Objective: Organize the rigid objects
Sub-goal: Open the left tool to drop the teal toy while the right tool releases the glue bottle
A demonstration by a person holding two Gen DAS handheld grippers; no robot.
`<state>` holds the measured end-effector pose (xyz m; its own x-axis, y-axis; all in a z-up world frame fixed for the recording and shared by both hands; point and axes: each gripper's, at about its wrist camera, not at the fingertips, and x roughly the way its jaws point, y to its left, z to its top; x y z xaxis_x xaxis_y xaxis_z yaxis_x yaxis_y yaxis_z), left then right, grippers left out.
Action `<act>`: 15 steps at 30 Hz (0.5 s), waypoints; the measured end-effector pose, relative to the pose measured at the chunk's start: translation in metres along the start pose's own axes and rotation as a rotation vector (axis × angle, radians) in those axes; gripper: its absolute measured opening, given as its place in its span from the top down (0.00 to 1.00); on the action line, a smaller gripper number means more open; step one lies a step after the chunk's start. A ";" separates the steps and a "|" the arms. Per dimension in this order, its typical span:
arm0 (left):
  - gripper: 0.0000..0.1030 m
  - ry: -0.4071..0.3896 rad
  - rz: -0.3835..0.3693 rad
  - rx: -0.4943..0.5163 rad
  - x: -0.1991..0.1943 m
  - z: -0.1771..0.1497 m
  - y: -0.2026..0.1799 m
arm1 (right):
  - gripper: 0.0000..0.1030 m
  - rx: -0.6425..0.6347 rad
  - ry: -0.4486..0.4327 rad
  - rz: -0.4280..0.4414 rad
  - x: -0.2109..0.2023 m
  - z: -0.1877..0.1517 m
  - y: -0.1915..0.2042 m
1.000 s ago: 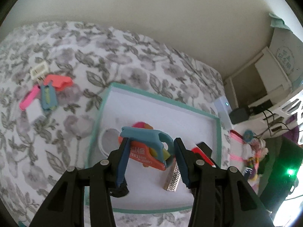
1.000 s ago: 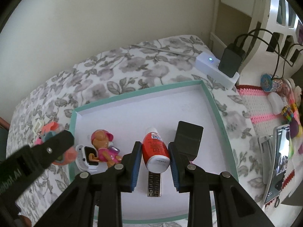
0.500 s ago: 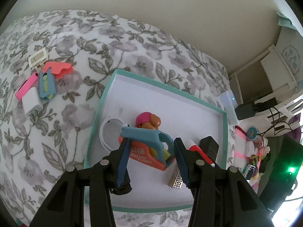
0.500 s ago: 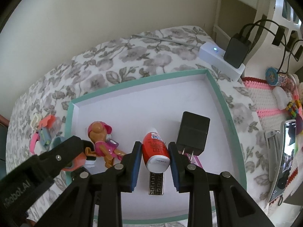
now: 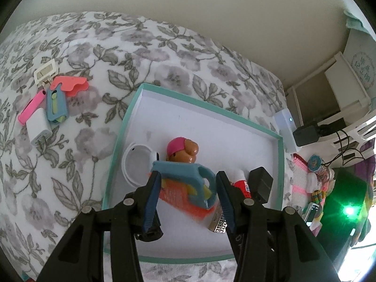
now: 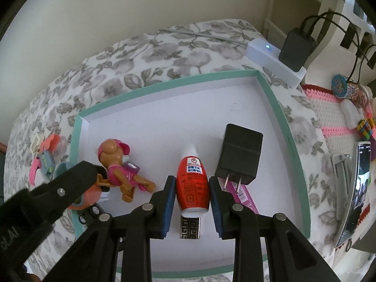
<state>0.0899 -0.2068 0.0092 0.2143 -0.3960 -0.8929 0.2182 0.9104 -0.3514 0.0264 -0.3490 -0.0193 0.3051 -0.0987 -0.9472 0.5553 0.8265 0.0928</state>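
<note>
A teal-rimmed white tray [image 5: 131, 108] [image 6: 169, 83] lies on a floral cloth. My left gripper [image 5: 186, 183] is shut on a blue and orange toy saw [image 5: 185, 188], held over the tray's left part. My right gripper [image 6: 192, 183] is shut on a red glue bottle [image 6: 192, 183], low over the tray floor. In the tray lie a pink dog figure [image 6: 117, 162] [image 5: 182, 149], a black charger [image 6: 239, 152] [image 5: 260, 184], a silver patterned lighter [image 6: 190, 226] [image 5: 217, 223], a white round case [image 5: 136, 164] and a magenta tube [image 6: 244, 198].
Left of the tray on the cloth lie a white plug [image 5: 38, 129], a pink bar [image 5: 30, 107], a blue case [image 5: 56, 105], a coral piece [image 5: 70, 84] and a cream frame [image 5: 45, 71]. A white power strip [image 6: 275, 58] and a phone [image 6: 357, 188] lie at the right.
The left gripper has moved forward and right over the tray with the toy saw. The right gripper has come slightly lower with the glue bottle, still held.
</note>
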 end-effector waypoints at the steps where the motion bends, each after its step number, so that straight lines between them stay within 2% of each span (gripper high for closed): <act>1: 0.52 0.003 -0.005 -0.005 0.000 0.000 0.000 | 0.70 -0.002 0.002 -0.001 0.000 0.000 0.000; 12: 0.51 -0.036 0.011 0.024 -0.017 0.002 -0.005 | 0.70 -0.015 -0.016 -0.008 -0.008 0.002 0.000; 15: 0.51 -0.069 0.034 0.042 -0.026 0.003 -0.008 | 0.66 -0.018 -0.030 -0.012 -0.012 0.003 0.002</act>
<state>0.0853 -0.2039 0.0358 0.2873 -0.3739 -0.8819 0.2494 0.9181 -0.3080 0.0261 -0.3482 -0.0067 0.3217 -0.1250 -0.9386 0.5450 0.8350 0.0756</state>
